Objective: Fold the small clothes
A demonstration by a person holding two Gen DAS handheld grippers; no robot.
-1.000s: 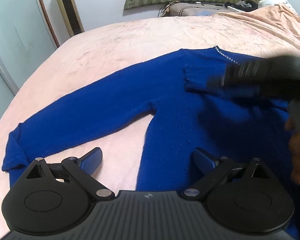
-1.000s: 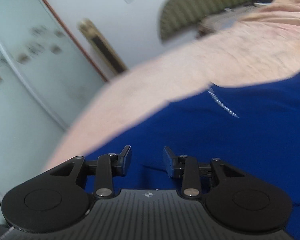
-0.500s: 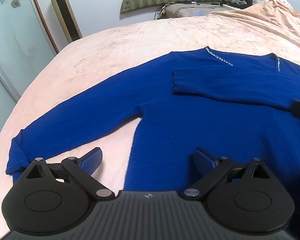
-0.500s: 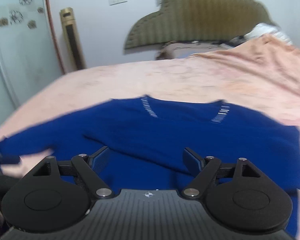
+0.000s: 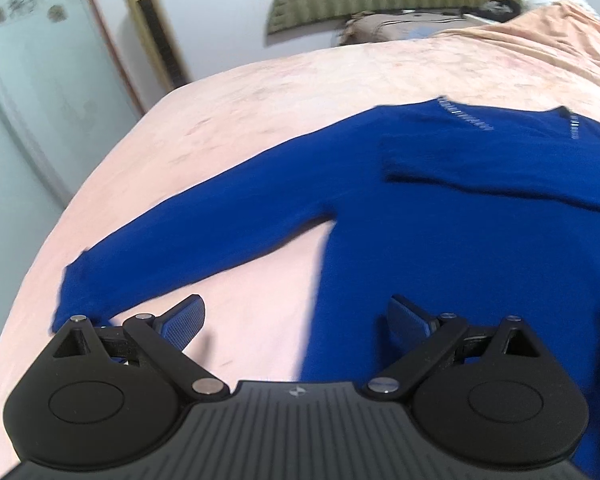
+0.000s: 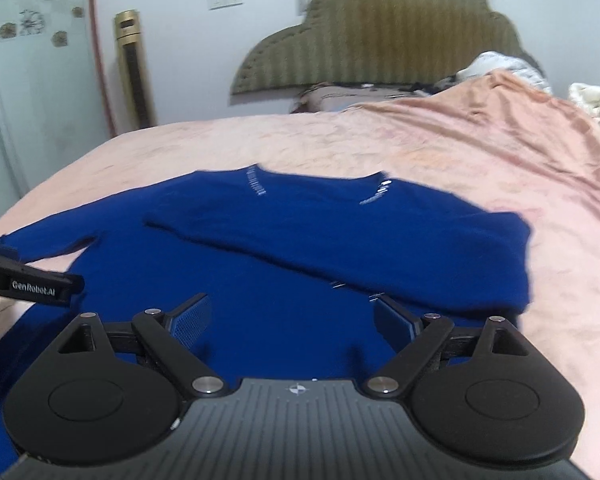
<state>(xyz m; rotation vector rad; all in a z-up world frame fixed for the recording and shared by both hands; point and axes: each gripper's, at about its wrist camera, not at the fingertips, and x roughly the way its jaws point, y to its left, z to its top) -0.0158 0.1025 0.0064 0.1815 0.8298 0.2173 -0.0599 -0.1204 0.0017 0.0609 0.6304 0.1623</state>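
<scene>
A royal blue sweater point(image 6: 300, 264) lies flat on the pink bedspread point(image 6: 440, 148), neckline trimmed with silver beads. One sleeve is folded across its chest point(image 6: 300, 240). The other sleeve point(image 5: 188, 236) stretches out to the left, cuff near the bed's edge. My left gripper point(image 5: 296, 320) hovers wide open over the sweater's side, below the armpit, nothing between its fingers. My right gripper point(image 6: 292, 320) hangs above the sweater's body, jaws still opening and wide apart, holding nothing. The left gripper's black body point(image 6: 28, 280) shows at the left edge of the right wrist view.
A padded olive headboard point(image 6: 380, 40) and pillows stand at the far end of the bed. Rumpled bedding point(image 6: 580, 96) lies at the far right. A gold tower fan point(image 6: 134, 68) and a white wardrobe point(image 5: 28, 92) stand left of the bed.
My right gripper opened and let go of the folded sleeve, then drew back to the right over the sweater's body. My left gripper shifted slightly and stayed open.
</scene>
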